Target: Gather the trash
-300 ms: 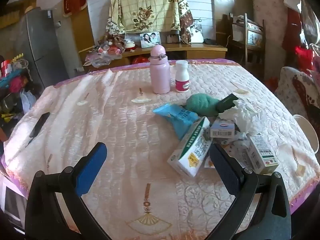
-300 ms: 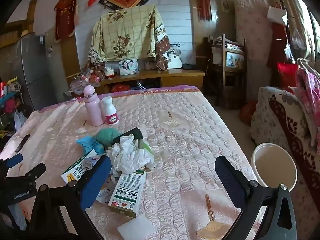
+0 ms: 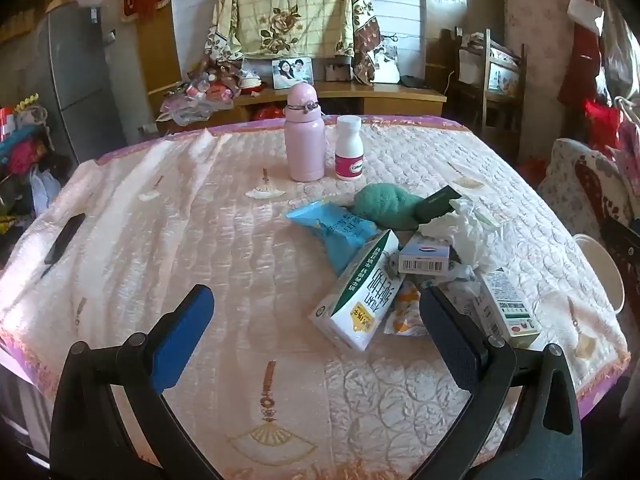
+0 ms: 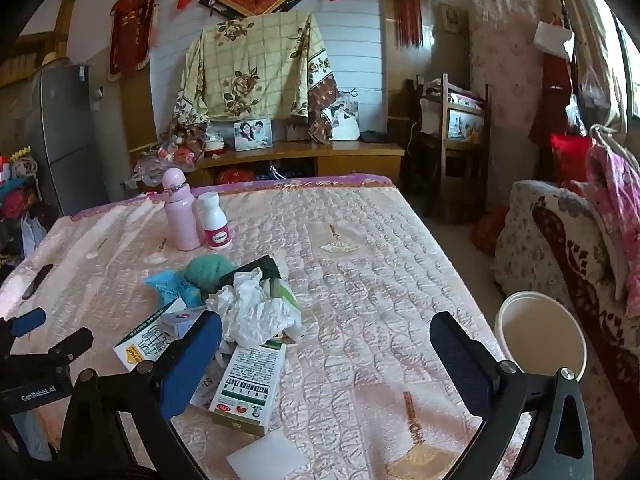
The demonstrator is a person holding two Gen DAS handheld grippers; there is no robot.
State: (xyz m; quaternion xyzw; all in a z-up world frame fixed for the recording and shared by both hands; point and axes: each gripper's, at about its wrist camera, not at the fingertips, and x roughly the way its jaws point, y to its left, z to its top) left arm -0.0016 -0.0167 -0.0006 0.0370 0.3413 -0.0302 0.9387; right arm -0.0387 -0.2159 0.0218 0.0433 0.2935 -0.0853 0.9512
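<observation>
Hovering over the table (image 3: 168, 216), we are keeping both grippers, left (image 3: 316, 338) and right (image 4: 326, 354), spread wide and gripping nothing. We are seeing the trash (image 4: 256, 312) piled mid-table, cartons and crumpled tissue, with the bucket (image 4: 540, 332) just beside the table's right edge.

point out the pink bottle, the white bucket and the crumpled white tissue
pink metal bottle (image 3: 305, 148), left wrist view, mid body
round white plastic bucket (image 4: 505, 312), right wrist view, left rim
crumpled white tissue (image 4: 256, 312), right wrist view, centre
</observation>
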